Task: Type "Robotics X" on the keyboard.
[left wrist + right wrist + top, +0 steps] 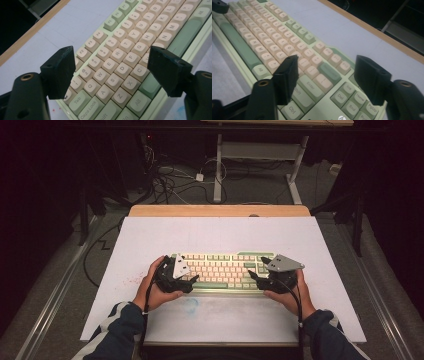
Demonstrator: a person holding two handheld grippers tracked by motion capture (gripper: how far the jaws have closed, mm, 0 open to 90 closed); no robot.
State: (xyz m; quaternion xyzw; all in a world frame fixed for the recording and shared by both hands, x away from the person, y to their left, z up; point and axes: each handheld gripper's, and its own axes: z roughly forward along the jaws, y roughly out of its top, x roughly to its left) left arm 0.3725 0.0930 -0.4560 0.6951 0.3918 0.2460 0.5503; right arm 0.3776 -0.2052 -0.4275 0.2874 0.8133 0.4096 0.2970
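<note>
Jaws stand wide apart on both the left gripper (pixel 111 72) and right gripper (pixel 325 80), with the keyboard (pixel 222 269) lying just below and between each pair, gripped by neither.

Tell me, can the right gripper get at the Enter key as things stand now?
Probably yes. The right gripper is open and hovers over the keyboard's right end, with the Enter key just below, between its fingers. Nothing lies on the keys there, so the way looks free.
</note>
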